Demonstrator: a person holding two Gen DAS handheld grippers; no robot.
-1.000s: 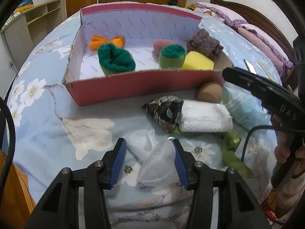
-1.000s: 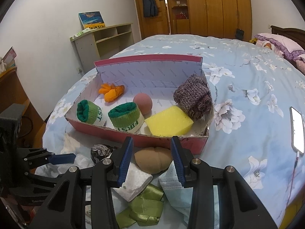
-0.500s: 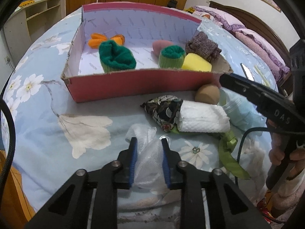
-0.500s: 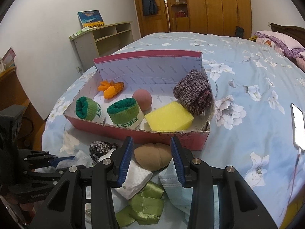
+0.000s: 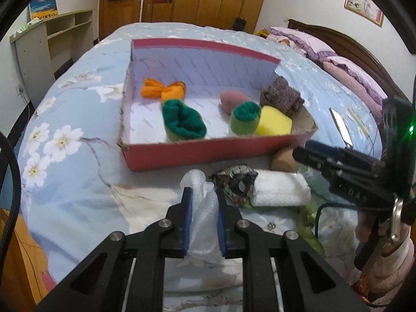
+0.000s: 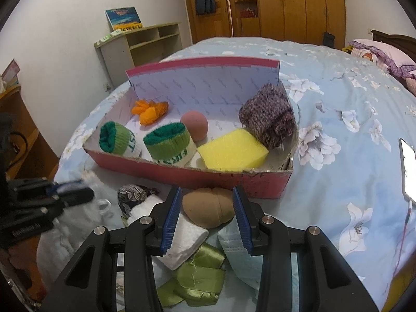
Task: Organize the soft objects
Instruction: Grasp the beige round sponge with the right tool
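Now that the left claw (image 5: 204,221) has been clamped shut on the white mesh bag (image 5: 205,208) and raised off the bed (image 5: 78,182), boxing is likely next; the right claw (image 6: 206,217) is held open, empty.

Landmark: open box (image 6: 260,184) on the bed (image 6: 338,109).

In the box, right wrist view: two rolled socks (image 6: 169,143) against the near wall; sponge (image 6: 231,153) right of them; ball (image 6: 195,124) behind the socks; knitted roll (image 6: 267,122) at the right end; small knotted piece (image 6: 149,110) at back left.

Before the box, on the bed: bun-shaped pad (image 6: 208,208) just at its near wall; rolled towel (image 6: 182,236) and patterned pouch (image 6: 132,195) to the left; ribbon (image 6: 197,278) nearest the camera; mesh bag (image 5: 204,215) left of the pouch.
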